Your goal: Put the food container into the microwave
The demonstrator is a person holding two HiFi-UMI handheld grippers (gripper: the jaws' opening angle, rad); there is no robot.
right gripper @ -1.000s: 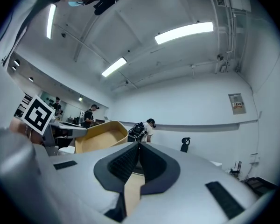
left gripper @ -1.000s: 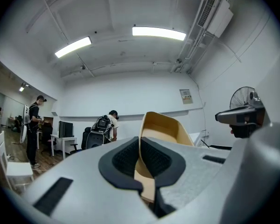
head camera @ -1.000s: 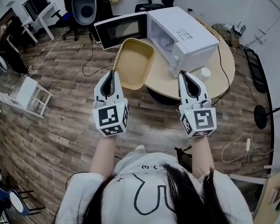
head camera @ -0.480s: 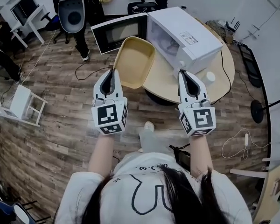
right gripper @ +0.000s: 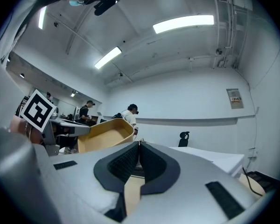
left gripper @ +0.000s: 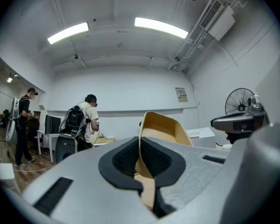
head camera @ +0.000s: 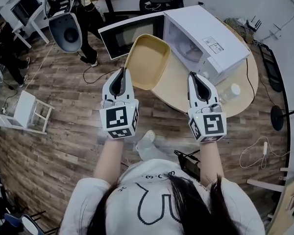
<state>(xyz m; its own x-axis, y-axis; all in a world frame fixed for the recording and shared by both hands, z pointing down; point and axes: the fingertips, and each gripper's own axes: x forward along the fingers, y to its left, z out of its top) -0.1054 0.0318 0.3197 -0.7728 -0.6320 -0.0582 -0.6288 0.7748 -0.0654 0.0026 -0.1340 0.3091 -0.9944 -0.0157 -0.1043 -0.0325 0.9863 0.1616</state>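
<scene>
The head view shows the left tool [head camera: 120, 72] holding the tan food container [head camera: 148, 58] up before the open microwave [head camera: 208, 33] on the round worktop [head camera: 179, 89]; the left gripper view alone shows its jaws clenched on the rim; the right gripper view shows the right tool [right gripper: 139, 148] clenched empty, the container's inside bare.

The food container [head camera: 148, 61] looks matt plastic, the microwave [head camera: 206, 33] smooth white (door [head camera: 134, 33] glossy dark glass).
</scene>
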